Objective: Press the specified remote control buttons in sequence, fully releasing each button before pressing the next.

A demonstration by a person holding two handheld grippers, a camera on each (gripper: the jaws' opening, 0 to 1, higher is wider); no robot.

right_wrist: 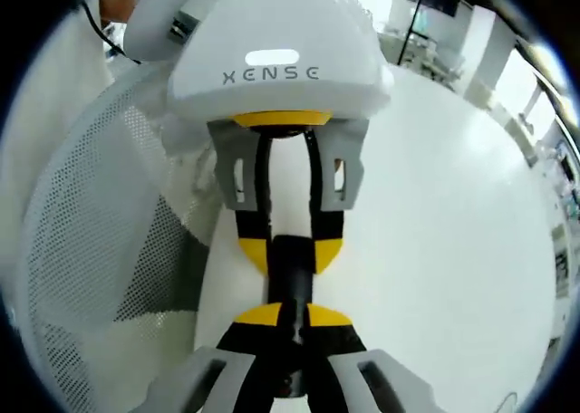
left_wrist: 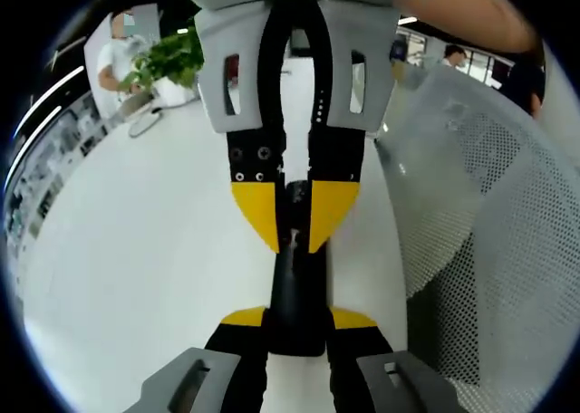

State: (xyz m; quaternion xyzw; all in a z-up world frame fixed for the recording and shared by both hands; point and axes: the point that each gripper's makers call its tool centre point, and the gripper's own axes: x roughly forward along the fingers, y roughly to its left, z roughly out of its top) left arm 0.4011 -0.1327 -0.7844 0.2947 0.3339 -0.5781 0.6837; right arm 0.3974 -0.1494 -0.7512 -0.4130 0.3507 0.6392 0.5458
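- The remote [left_wrist: 294, 286] is hanging above the white table [left_wrist: 136, 250], beside the mesh chair [left_wrist: 489, 232].
- The left gripper [left_wrist: 297, 318] and right gripper [right_wrist: 283, 315] are both clamping its opposite ends.
- No button face is showing, so progress can't be judged; presses seem still ahead.

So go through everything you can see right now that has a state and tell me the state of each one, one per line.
remote control: black, held above the white table, gripped from both ends
left gripper: shut on the remote control's near end
right gripper: shut on the remote control's opposite end
mesh chair: pulled up at the table edge, unoccupied
potted plant: upright at the far end of the table
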